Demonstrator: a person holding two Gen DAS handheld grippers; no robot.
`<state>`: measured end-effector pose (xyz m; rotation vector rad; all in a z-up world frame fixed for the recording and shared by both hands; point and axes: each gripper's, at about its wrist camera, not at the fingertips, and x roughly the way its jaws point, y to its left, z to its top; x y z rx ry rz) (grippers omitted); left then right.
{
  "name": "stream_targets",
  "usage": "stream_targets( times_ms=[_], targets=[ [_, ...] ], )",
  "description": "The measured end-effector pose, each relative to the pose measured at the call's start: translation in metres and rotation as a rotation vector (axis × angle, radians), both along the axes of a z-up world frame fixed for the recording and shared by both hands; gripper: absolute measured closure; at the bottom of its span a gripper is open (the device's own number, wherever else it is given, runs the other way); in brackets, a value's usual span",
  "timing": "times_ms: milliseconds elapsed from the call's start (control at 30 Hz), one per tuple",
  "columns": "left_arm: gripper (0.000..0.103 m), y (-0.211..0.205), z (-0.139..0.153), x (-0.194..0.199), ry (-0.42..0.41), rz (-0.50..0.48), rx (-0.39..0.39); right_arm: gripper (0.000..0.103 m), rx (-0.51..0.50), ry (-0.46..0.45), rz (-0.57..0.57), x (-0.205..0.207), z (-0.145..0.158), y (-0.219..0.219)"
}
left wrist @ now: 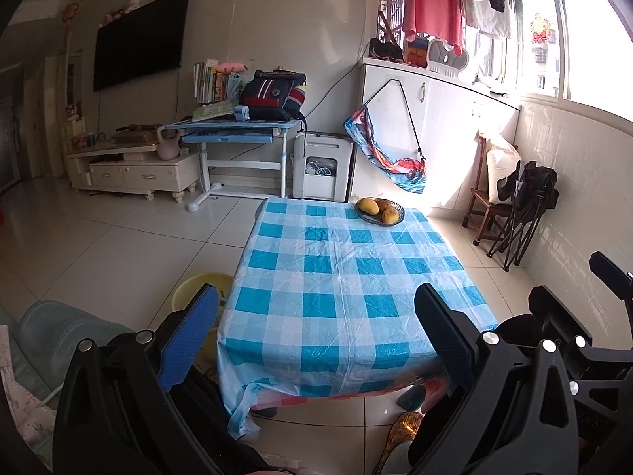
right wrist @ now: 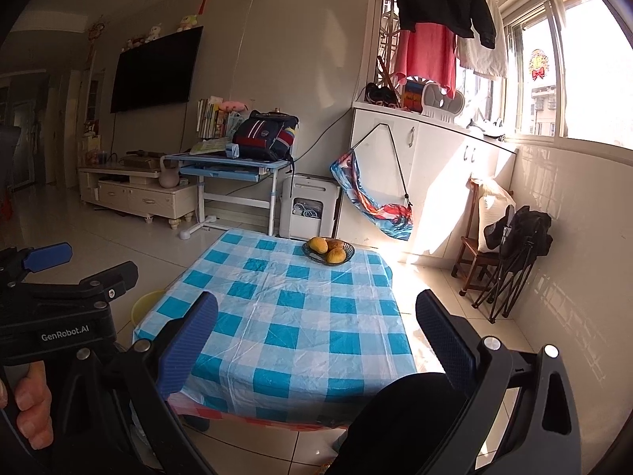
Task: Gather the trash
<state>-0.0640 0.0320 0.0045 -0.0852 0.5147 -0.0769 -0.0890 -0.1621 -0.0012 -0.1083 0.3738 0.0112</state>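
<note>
A low table with a blue-and-white checked cloth (left wrist: 336,277) (right wrist: 292,316) fills the middle of both views. The only thing I see on it is a dark bowl of yellow fruit (left wrist: 379,210) (right wrist: 328,252) at the far edge. A yellow basin (left wrist: 198,281) (right wrist: 146,304) stands on the floor by the table's left side, partly hidden. My left gripper (left wrist: 316,316) is open over the near edge, with nothing between its blue pads. My right gripper (right wrist: 316,328) is also open and holds nothing. A hand (right wrist: 31,407) holds the left gripper (right wrist: 99,263) at the left.
A wooden chair (left wrist: 486,206) and a folded black chair (left wrist: 522,213) stand by the right wall. Beyond the table are a white appliance (left wrist: 320,166), a blue desk (left wrist: 233,130) with a backpack, and a TV stand (left wrist: 134,170). Tiled floor lies to the left.
</note>
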Motion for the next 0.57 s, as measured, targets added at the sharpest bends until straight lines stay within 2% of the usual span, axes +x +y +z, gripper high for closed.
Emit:
stream_targets(
  times_ms=[67, 267, 433, 567],
  targets=[
    [0.007, 0.001, 0.001, -0.001, -0.008, -0.025, -0.031, 0.007, 0.001, 0.003, 0.002, 0.001, 0.000, 0.000],
    [0.007, -0.010, 0.005, 0.007, -0.031, -0.037, 0.045, 0.007, 0.009, 0.011, 0.015, 0.007, 0.000, -0.001],
    [0.007, -0.003, -0.003, 0.049, 0.070, -0.012, 0.072, 0.007, 0.040, 0.035, 0.026, 0.033, -0.006, -0.006],
    [0.007, 0.004, -0.017, 0.080, 0.114, 0.014, 0.095, 0.007, 0.057, 0.089, 0.025, 0.065, -0.020, -0.012]
  ],
)
